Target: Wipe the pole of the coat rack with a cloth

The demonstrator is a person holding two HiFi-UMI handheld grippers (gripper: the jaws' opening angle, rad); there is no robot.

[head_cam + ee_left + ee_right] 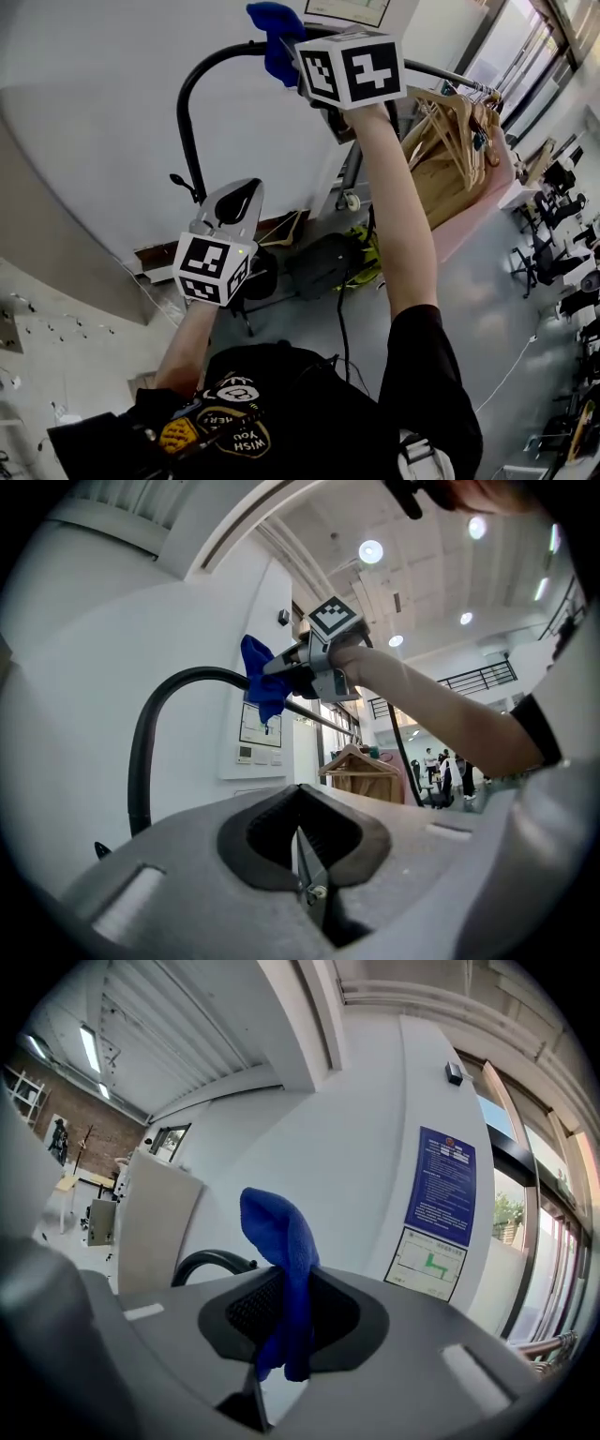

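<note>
The coat rack's black pole [192, 89] curves up along the white wall and runs right as a top bar. My right gripper [292, 52] is raised to that bar and is shut on a blue cloth [272, 37], which rests against the bend of the pole. In the right gripper view the blue cloth [281, 1241] hangs pinched between the jaws, with the pole [208, 1262] just behind. The left gripper view shows the cloth [258, 682] on the pole [150, 733]. My left gripper [239, 192] is lower, apart from the pole, shut and holding nothing [300, 808].
Wooden hangers [450, 122] hang on the bar to the right, above a pink panel [473, 211]. A castor [352, 200] and a dark bag [323, 262] lie at the rack's base. Office chairs [553, 211] stand far right. A blue poster [441, 1185] is on the wall.
</note>
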